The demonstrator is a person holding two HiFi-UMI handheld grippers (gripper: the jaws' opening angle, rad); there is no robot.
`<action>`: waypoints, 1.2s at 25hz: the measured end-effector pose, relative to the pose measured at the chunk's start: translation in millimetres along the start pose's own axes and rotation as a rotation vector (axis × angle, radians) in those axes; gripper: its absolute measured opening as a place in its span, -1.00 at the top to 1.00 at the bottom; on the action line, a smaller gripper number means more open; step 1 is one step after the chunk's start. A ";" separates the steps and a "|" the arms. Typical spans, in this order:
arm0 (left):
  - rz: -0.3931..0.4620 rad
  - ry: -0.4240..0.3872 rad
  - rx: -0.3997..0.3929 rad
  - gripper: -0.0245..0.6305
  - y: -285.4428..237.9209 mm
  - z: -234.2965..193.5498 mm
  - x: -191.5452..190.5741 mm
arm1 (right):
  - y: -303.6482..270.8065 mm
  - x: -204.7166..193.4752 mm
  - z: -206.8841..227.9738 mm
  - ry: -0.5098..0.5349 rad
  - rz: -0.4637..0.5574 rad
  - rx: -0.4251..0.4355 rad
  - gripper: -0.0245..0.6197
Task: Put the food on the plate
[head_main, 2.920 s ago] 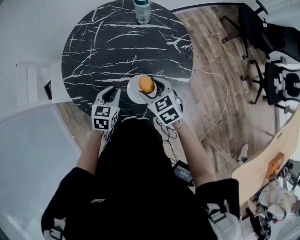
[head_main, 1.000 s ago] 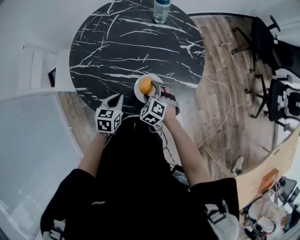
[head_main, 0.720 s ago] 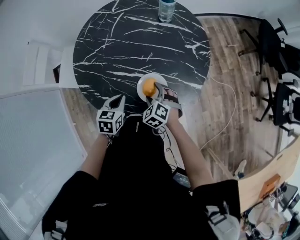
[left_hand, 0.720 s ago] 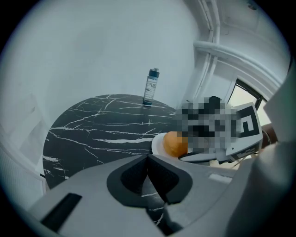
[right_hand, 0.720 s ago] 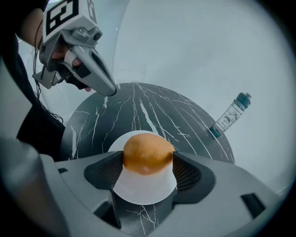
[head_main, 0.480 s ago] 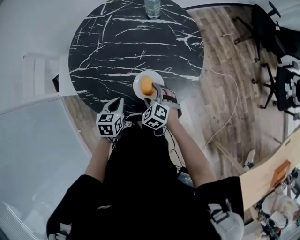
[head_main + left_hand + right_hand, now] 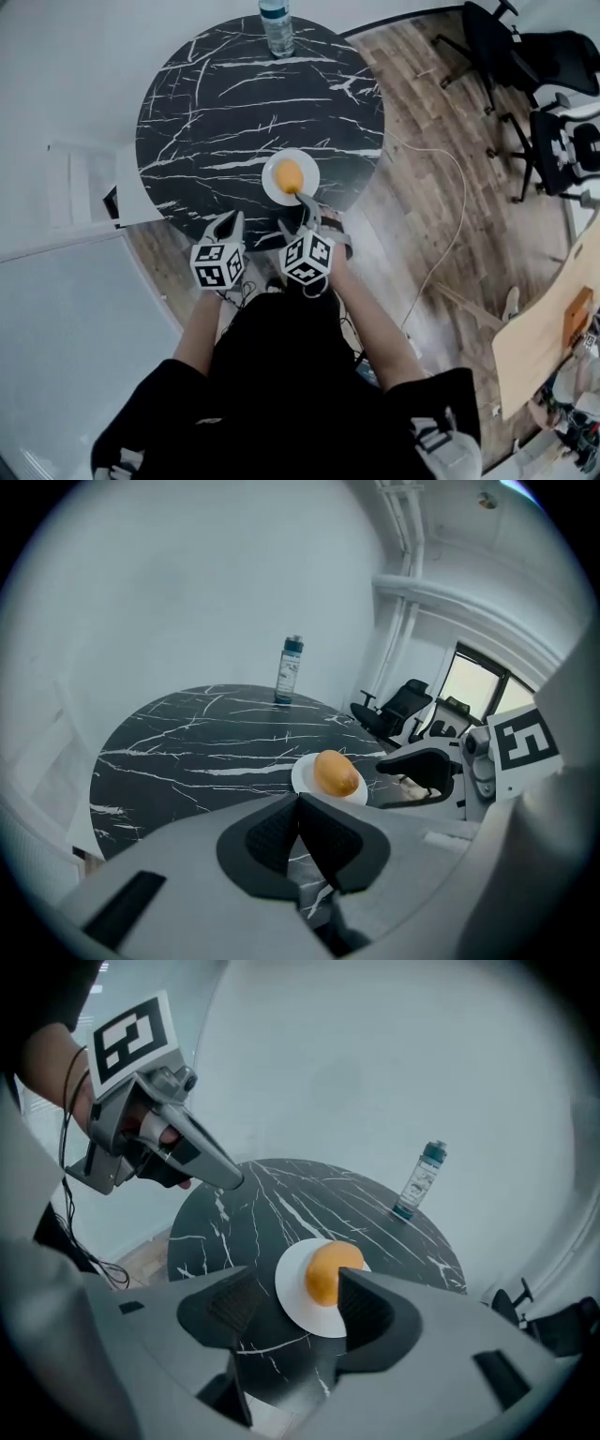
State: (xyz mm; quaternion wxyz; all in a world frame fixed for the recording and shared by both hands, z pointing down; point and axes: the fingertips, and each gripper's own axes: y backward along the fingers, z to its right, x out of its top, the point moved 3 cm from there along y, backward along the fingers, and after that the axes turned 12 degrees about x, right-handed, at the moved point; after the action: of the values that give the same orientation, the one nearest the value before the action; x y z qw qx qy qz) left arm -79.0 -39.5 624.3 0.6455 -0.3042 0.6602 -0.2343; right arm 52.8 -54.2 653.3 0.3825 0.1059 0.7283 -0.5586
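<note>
- the food (image 7: 289, 174), a rounded orange-yellow piece, lies on the white plate (image 7: 308, 165), a little left of its middle in the head view.
- the plate sits on the black marbled round table (image 7: 225, 103), close to the edge nearest us.
- our right gripper (image 7: 295, 1283) is released: its jaws stand wide apart and have just been closing a little, with nothing between the pads.
- in the right gripper view the food shows beyond the jaws, out on the plate and clear of both pads.
- in the head view the right gripper is held at the table's near edge, one finger reaching close to the plate's rim.
- our left gripper (image 7: 300, 808) is clenched, its pads pressed together with nothing in them.
- it is held beside the right gripper, to the left of the plate, also at the table's near edge.
- a clear bottle (image 7: 277, 28) with a dark cap stands upright at the far edge of the table, well apart from the plate.
- black office chairs (image 7: 487, 42) stand on the wooden floor (image 7: 422, 141) to the right.
</note>
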 end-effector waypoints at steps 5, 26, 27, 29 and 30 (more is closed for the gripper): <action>0.066 -0.072 -0.002 0.92 33.2 -17.8 -20.5 | 22.9 21.2 -34.4 -0.171 0.175 -0.136 0.93; 0.634 -0.084 -0.065 0.93 256.4 -24.3 83.5 | 269.7 152.6 -113.7 -0.180 0.696 -0.582 0.93; 0.638 -0.088 -0.066 0.93 258.6 -23.1 85.6 | 273.8 152.8 -114.0 -0.183 0.699 -0.586 0.93; 0.640 -0.093 -0.074 0.93 261.5 -20.3 88.5 | 279.1 152.9 -113.7 -0.182 0.701 -0.596 0.93; 0.642 -0.095 -0.078 0.93 262.6 -18.8 89.7 | 280.3 153.2 -113.1 -0.179 0.699 -0.601 0.93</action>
State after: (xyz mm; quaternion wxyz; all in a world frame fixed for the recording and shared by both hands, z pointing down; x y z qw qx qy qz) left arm -122.1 80.9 377.3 0.7044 -0.1158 0.7000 0.0212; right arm 61.2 104.3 353.8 0.6226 0.1807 0.7426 -0.1678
